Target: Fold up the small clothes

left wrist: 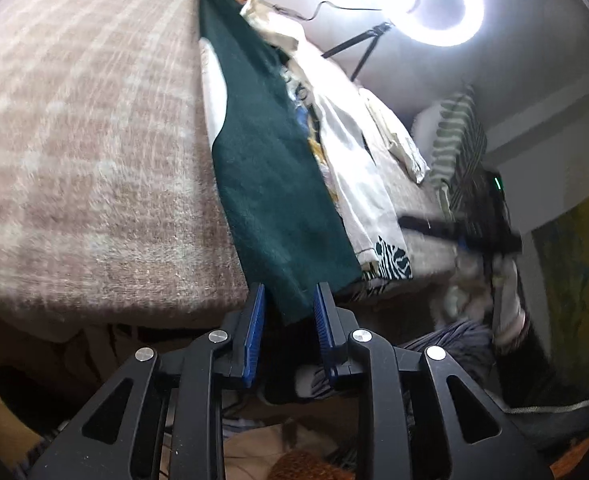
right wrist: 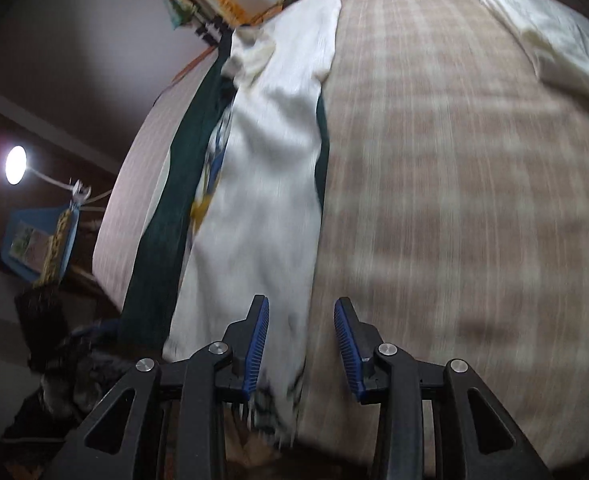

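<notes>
A dark green garment (left wrist: 266,168) lies stretched out along the edge of a bed covered by a pink-and-white checked blanket (left wrist: 94,140). Its near corner hangs over the bed's edge between the blue pads of my left gripper (left wrist: 289,286), whose jaws stand apart without pressing on it. Beside it lies a white garment (left wrist: 350,152) with printed patches. In the right wrist view the white garment (right wrist: 270,184) lies on top of the green one (right wrist: 162,216). Its near end sits between the fingers of my right gripper (right wrist: 301,300), close to the left pad, jaws open.
A lit ring light (left wrist: 438,0) on a tripod stands beyond the bed. A striped cloth (left wrist: 458,140) is piled at the right. A cream cloth (right wrist: 554,40) lies at the blanket's (right wrist: 454,180) far right. A lamp (right wrist: 15,165) glows at left. Clothes lie on the floor.
</notes>
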`<action>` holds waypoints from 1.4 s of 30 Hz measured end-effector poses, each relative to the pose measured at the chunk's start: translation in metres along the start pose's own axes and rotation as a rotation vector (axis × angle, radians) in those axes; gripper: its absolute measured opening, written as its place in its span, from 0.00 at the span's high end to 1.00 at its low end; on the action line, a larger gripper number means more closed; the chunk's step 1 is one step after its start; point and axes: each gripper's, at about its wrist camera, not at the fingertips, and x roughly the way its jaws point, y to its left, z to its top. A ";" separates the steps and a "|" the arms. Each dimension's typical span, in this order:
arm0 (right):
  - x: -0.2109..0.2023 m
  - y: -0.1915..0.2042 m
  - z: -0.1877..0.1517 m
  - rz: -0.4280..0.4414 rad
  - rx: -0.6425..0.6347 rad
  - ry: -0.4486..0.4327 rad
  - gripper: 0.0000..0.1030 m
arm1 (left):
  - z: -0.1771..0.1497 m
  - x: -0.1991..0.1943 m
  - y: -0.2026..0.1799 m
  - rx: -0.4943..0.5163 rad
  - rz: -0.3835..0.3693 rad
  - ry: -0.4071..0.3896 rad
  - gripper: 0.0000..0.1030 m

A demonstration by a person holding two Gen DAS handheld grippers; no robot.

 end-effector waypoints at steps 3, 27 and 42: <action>-0.002 0.004 -0.025 0.009 -0.013 0.028 0.64 | 0.000 0.012 0.004 -0.031 -0.049 0.014 0.81; -0.003 0.003 -0.045 0.079 -0.035 0.014 0.71 | 0.004 0.006 0.002 -0.025 -0.023 0.002 0.87; 0.001 0.003 -0.047 0.096 -0.027 0.029 1.00 | 0.008 -0.004 -0.012 0.044 -0.022 0.001 1.00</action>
